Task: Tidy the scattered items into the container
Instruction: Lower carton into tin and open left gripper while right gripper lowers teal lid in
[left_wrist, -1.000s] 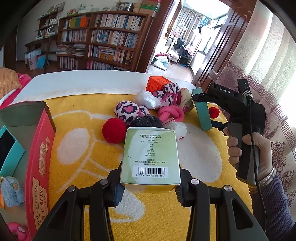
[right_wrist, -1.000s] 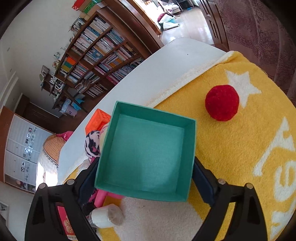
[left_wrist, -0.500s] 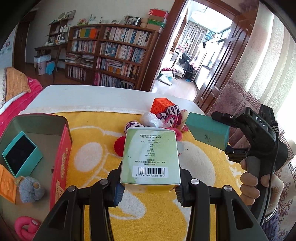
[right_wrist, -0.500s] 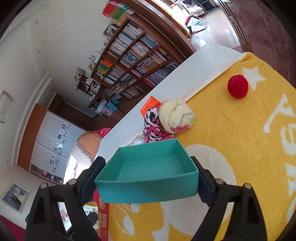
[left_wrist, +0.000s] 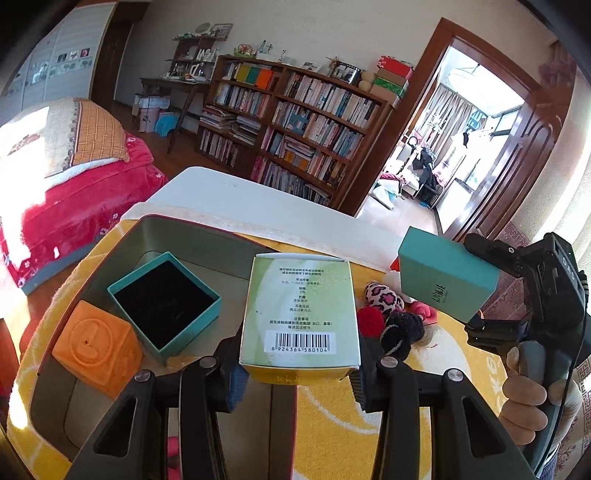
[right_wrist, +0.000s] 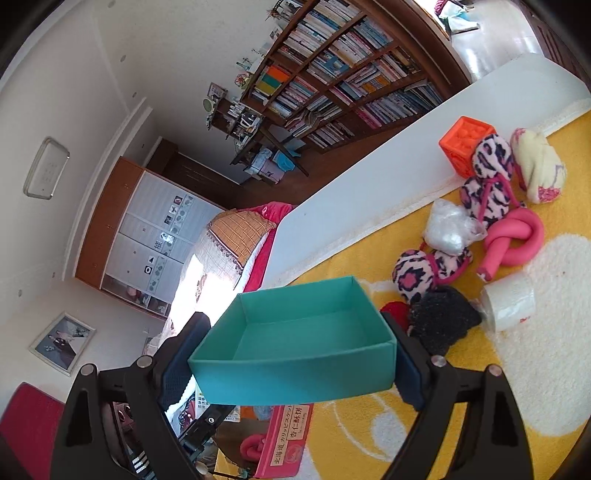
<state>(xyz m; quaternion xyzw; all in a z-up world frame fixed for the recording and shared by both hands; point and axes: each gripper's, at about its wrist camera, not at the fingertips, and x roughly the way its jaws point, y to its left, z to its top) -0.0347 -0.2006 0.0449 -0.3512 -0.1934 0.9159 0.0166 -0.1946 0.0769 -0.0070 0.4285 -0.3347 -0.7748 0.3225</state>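
I had the green carton (left_wrist: 300, 314) pinched by its sides in my left tool (left_wrist: 295, 373), label up, so it could drop upright into the red container (left_wrist: 207, 236) just ahead and below, beside the open teal box (left_wrist: 164, 304) and orange cube (left_wrist: 96, 347) already inside. My right tool (right_wrist: 295, 365) clamped the teal lid (right_wrist: 295, 347) across its width, hollow side up, with the container's edge below it. The soft toys (right_wrist: 491, 192) lay ahead and to the right on the yellow-covered surface (right_wrist: 535, 369).
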